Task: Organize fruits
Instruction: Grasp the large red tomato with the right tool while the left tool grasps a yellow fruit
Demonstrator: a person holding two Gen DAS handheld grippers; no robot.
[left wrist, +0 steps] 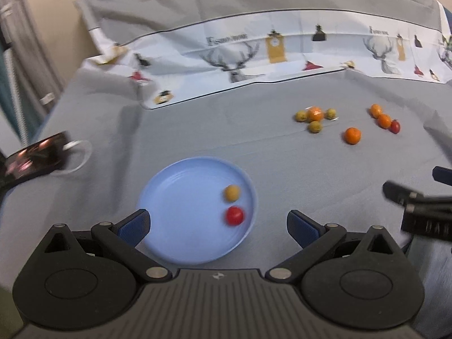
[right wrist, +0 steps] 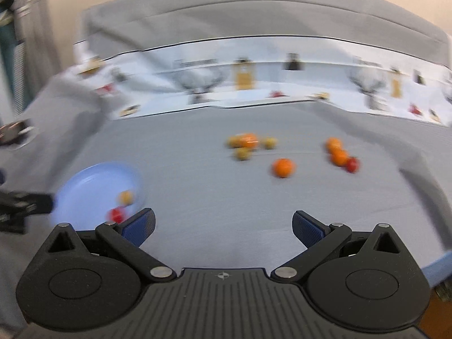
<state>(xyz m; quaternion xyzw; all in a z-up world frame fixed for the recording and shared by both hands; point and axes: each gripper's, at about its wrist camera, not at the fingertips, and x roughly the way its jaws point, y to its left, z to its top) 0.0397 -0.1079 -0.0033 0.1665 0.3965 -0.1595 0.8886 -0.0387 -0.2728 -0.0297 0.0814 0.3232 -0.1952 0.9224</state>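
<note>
Blue plate (left wrist: 180, 197) on grey cloth (left wrist: 282, 175), near side, holding red fruit (left wrist: 234, 216) and yellow fruit (left wrist: 232, 192), close together at plate's right. Farther back on cloth: lone orange (left wrist: 352, 135); cluster of three greenish fruits around wrapped orange (left wrist: 315, 114); pair of oranges (left wrist: 380, 115) with small red fruit (left wrist: 395, 126) touching. Left gripper (left wrist: 218, 224) over plate's near edge, jaws spread, empty. Right gripper (right wrist: 223, 226) right of plate, above bare cloth, jaws spread, empty. Right wrist view blurred.

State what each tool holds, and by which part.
Nothing. The left tool and the right tool are both open and empty.
</note>
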